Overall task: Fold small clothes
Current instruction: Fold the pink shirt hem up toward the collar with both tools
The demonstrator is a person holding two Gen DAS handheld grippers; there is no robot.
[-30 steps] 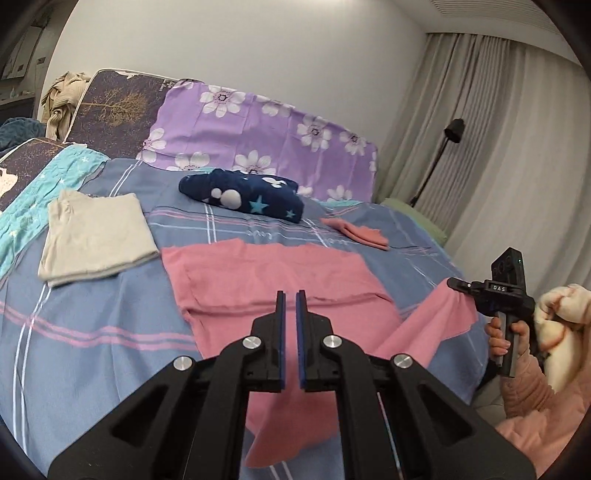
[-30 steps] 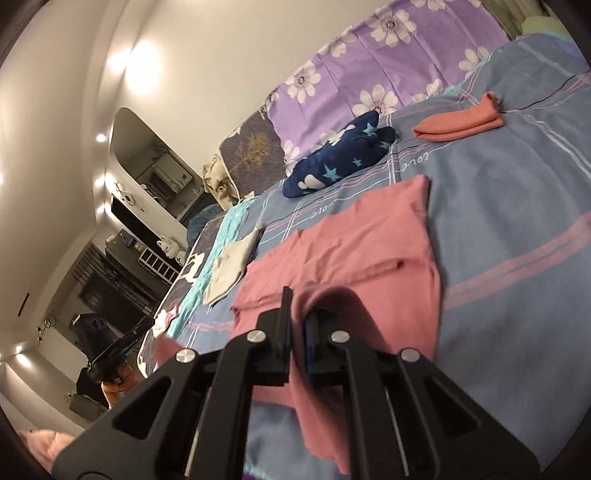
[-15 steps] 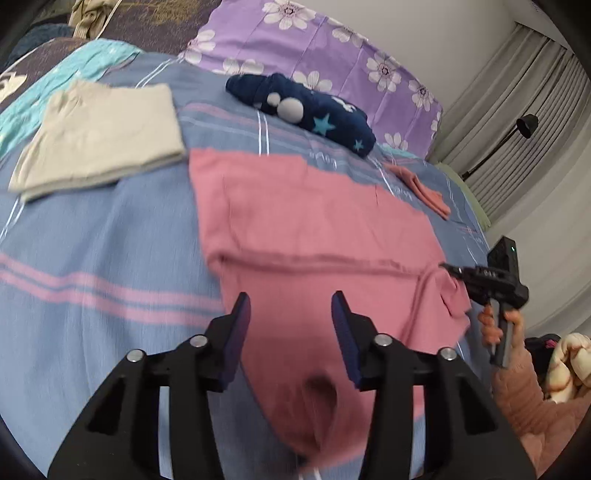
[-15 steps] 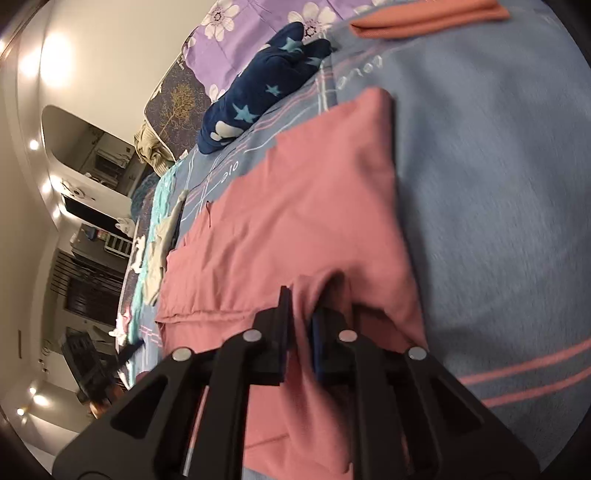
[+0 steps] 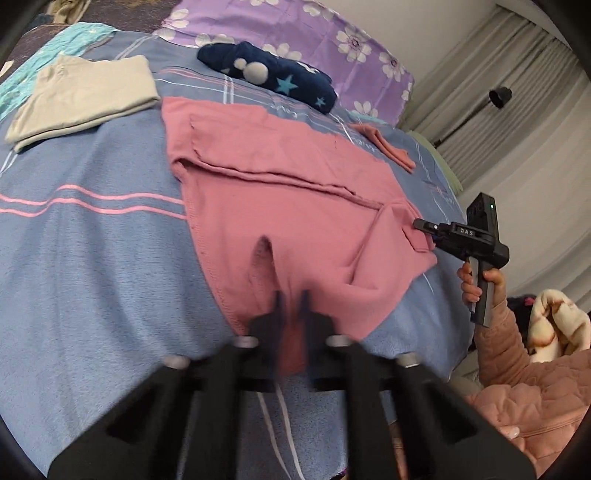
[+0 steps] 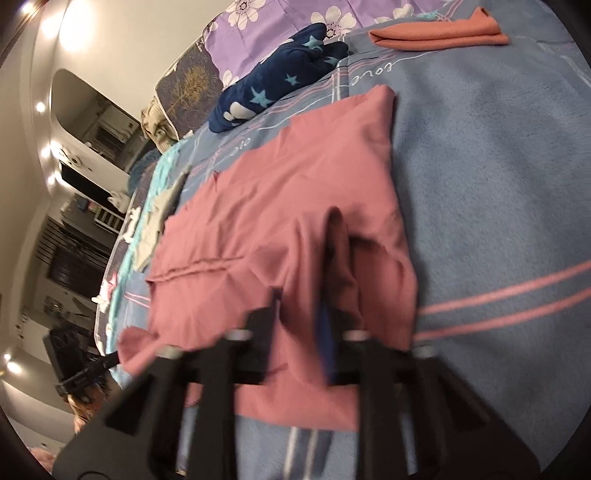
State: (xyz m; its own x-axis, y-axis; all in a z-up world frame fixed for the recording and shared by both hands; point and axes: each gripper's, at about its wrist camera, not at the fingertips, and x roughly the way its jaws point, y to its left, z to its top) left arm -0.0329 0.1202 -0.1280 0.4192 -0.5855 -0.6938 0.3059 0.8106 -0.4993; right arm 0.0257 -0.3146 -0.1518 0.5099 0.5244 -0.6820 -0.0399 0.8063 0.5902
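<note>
Left wrist view. Soft pink knit garment [image 5: 295, 206] spread mid-frame on the blue plaid fleece blanket [image 5: 92, 258], one lengthwise fold already laid across its upper half. Left gripper [image 5: 290, 299] at the near hem, bottom centre – narrow gap between blurred fingers with pink cloth in it, pinch or near-pinch impossible to tell. Right gripper [image 5: 421, 223] at the right edge of the frame, tip touching the garment's right corner. Folded beige garment [image 5: 85, 92] upper left, navy star-print bundle [image 5: 269, 75] top centre, small folded coral piece [image 5: 388, 147] right of centre (seemingly finished items, by their neat shapes).

Right wrist view. Same pink garment [image 6: 288, 206] filling the middle. Right gripper [image 6: 299, 314] low centre, fingers parted, a ridge of fabric standing between them but not squeezed – released, by the look of it. Coral piece [image 6: 439, 35] upper right, navy bundle [image 6: 273, 85] top centre.

Progress, as a judgement: several pieces folded and set aside; pink garment about one fold in, further folds and placing with the others left.
</note>
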